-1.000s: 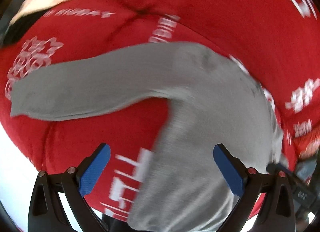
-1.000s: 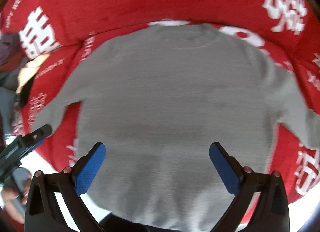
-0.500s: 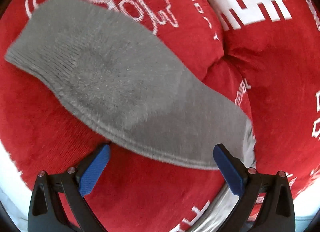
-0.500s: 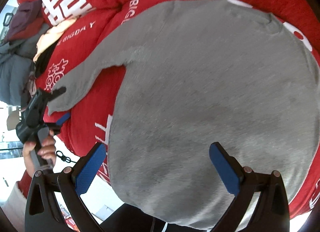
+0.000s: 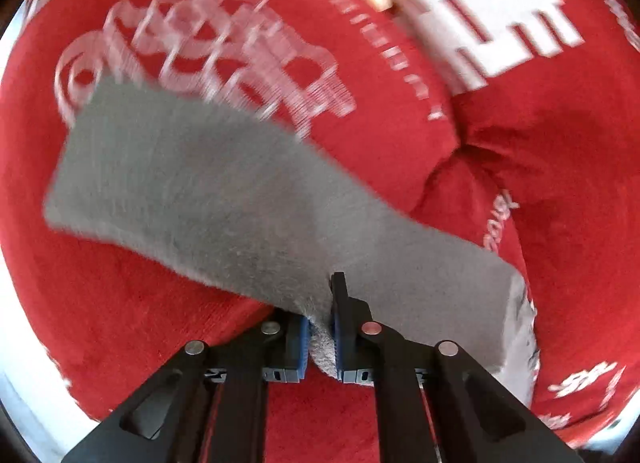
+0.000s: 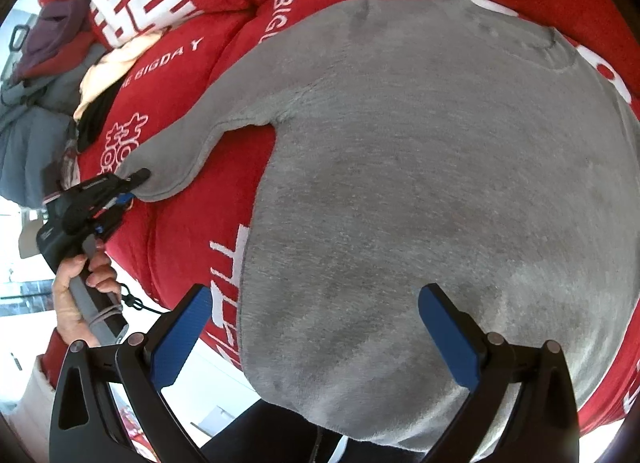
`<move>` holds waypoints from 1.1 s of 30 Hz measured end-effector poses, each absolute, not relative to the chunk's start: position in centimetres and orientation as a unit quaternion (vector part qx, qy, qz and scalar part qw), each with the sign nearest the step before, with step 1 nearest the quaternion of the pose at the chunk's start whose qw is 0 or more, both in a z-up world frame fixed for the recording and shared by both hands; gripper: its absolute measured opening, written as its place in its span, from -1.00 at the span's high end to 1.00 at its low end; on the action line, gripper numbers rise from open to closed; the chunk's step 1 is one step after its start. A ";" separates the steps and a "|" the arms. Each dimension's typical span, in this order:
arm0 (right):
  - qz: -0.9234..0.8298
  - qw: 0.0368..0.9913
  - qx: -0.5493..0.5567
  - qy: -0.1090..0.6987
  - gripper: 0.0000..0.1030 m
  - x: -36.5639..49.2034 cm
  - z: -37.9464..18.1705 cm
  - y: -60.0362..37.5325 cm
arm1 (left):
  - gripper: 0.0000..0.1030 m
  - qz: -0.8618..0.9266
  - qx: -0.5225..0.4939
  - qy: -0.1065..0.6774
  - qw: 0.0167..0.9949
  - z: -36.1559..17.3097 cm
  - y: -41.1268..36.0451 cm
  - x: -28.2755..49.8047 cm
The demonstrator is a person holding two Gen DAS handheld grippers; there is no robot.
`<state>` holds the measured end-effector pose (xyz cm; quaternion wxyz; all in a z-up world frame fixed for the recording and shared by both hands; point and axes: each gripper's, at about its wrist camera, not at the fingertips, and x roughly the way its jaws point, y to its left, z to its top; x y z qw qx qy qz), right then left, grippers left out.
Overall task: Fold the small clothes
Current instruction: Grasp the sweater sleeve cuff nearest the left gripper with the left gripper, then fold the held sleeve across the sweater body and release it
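Pinching sleeve edge: left gripper (image 5: pixel 320 337) pressed together on grey sweater (image 6: pixel 420 183) sleeve (image 5: pixel 224 203) | right gripper (image 6: pixel 314 327) spread above sweater hem, not touching | sweater flat on red cover (image 6: pixel 180 75) | left view motion-blurred, sweater's right side cut off

a red plush cover (image 6: pixel 168 231) with white printed characters and latin lettering is stretching over the cushions, its pile showing faint ribbing. a seam between two cushions (image 5: pixel 460 147) is puckering into a deep crease in the left wrist view. at the far left of the right wrist view a heap of other garments is lying on the red cover: a pale cream piece (image 6: pixel 116 63), a black piece (image 6: pixel 94 119) just beside it, a purple one (image 6: pixel 52 35) and a grey-blue one (image 6: pixel 24 159). a bright white floor (image 6: pixel 16 303) is showing beyond the cover's edge.
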<state>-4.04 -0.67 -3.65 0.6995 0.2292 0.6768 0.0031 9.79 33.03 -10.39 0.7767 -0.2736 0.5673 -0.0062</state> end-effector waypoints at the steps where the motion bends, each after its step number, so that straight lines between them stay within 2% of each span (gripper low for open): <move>1: 0.000 0.701 0.233 0.674 -1.00 -4.3 -3.5 -1.0 | 0.80 -0.015 -0.262 0.558 0.787 -9.3 32.4 9.9; 7: -0.035 0.708 0.267 0.653 -1.00 -5.9 -2.7 -4.8 | 0.80 -0.121 -0.201 0.510 0.827 -2.7 25.8 11.3; 14: -0.078 0.714 0.304 0.625 -1.00 -7.7 -1.9 -11.9 | 0.80 -0.277 -0.140 0.468 0.827 3.0 10.5 11.3; 19: -0.121 0.712 0.329 0.609 -1.00 -10.2 -2.0 -17.7 | 0.80 -0.349 -0.089 0.483 0.798 2.3 -1.0 8.3; 22: -0.150 0.699 0.350 0.606 -1.00 -12.4 -2.9 -20.9 | 0.80 -0.371 -0.036 0.500 0.782 -0.3 -7.0 5.8; 26: -0.179 0.684 0.363 0.607 -1.00 -14.9 -4.2 -23.7 | 0.78 -0.363 0.034 0.531 0.765 -5.0 -11.3 3.6; 27: -0.183 0.681 0.365 0.608 -1.00 -15.3 -4.5 -24.1 | 0.71 -0.354 0.054 0.540 0.762 -5.9 -12.0 3.1; 28: -0.187 0.679 0.366 0.609 -1.00 -15.6 -4.7 -24.4 | 0.30 -0.344 0.071 0.545 0.762 -6.5 -12.4 2.7; 29: -0.188 0.678 0.366 0.609 -1.00 -15.8 -4.8 -24.7 | -0.32 -0.328 0.091 0.546 0.765 -7.0 -12.4 2.4; 30: -0.190 0.677 0.366 0.609 -1.00 -16.0 -5.0 -24.9 | -0.54 -0.314 0.100 0.539 0.775 -6.9 -11.9 2.0; 31: -0.191 0.678 0.365 0.609 -1.00 -16.0 -5.0 -25.0 | -0.67 -0.307 0.102 0.531 0.783 -6.7 -11.5 2.0; 33: -0.194 0.683 0.353 0.609 -1.00 -15.6 -4.5 -24.7 | -0.67 -0.306 0.103 0.525 0.787 -5.8 -10.3 2.0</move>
